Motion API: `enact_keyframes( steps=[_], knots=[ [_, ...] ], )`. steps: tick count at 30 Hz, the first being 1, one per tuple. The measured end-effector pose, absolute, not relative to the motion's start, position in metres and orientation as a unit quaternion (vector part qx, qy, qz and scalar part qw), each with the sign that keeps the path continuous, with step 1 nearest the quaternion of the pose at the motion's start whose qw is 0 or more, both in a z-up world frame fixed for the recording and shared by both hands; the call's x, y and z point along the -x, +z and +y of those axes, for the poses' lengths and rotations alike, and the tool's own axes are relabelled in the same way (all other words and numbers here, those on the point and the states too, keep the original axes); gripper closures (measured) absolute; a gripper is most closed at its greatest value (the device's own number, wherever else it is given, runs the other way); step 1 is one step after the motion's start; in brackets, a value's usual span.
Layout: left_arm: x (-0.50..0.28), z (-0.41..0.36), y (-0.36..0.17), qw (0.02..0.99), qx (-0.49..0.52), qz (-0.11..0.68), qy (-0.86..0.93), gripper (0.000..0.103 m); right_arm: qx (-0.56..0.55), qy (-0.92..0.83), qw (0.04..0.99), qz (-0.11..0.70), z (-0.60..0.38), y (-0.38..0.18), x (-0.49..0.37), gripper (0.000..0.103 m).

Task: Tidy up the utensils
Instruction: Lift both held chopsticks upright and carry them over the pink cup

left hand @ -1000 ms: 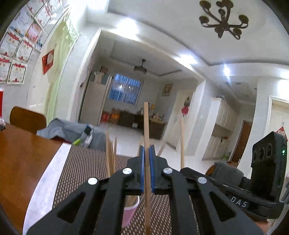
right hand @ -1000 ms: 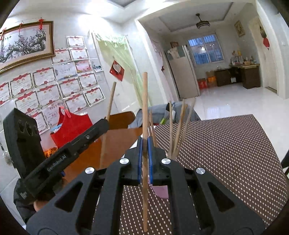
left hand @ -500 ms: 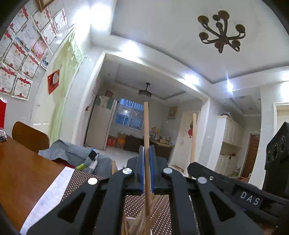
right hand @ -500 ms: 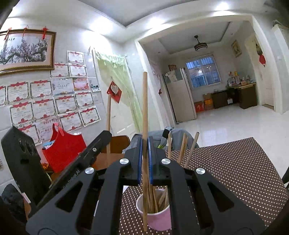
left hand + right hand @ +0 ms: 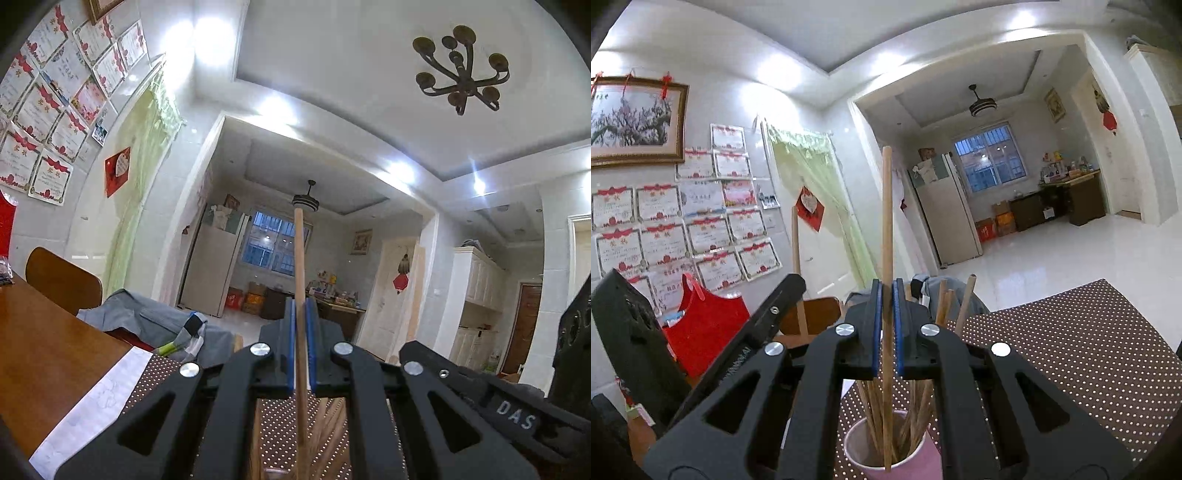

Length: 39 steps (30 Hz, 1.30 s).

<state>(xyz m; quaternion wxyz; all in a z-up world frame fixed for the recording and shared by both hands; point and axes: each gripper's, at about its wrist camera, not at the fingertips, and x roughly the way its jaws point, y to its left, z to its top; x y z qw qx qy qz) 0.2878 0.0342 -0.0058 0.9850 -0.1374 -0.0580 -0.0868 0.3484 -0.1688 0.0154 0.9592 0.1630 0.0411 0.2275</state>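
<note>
We can only really read one thing here: "DAS" in pale letters on the black body of the right gripper [image 5: 517,415], lower right of the left wrist view. In the right wrist view there's lettering along the black bar of the left gripper [image 5: 738,363], lower left, but it's too blurred for us to make out. The red-trimmed certificates [image 5: 665,229] on the wall at left carry print, also far too small to read.

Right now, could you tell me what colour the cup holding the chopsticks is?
Pink cup, clearest in the right wrist view.
</note>
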Motion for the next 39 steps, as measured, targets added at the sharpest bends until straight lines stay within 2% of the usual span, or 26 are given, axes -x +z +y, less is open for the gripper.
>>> enact_keyframes(
  steps=[8, 19, 24, 33, 39],
  knots=[
    [-0.301, 0.027, -0.018, 0.988, 0.126, -0.05, -0.075, 0.097, -0.168, 0.228, 0.959, 0.034, -0.17, 0.01, -0.35, 0.097],
    [-0.3, 0.03, -0.036, 0.992, 0.112, 0.017, -0.062, 0.097, -0.178, 0.228, 0.957, 0.032, -0.169, 0.005, -0.351, 0.097],
    [-0.296, 0.034, -0.034, 0.991, 0.119, 0.006, -0.055, 0.097, -0.186, 0.232, 0.954, 0.034, -0.169, 0.004, -0.35, 0.097],
    [-0.287, 0.029, -0.018, 0.987, 0.126, -0.09, -0.044, 0.097, -0.201, 0.229, 0.952, 0.035, -0.176, 0.003, -0.352, 0.097],
    [-0.294, 0.028, -0.022, 0.986, 0.129, -0.104, -0.026, 0.097, -0.202, 0.228, 0.952, 0.038, -0.176, -0.001, -0.353, 0.097]
  ],
)
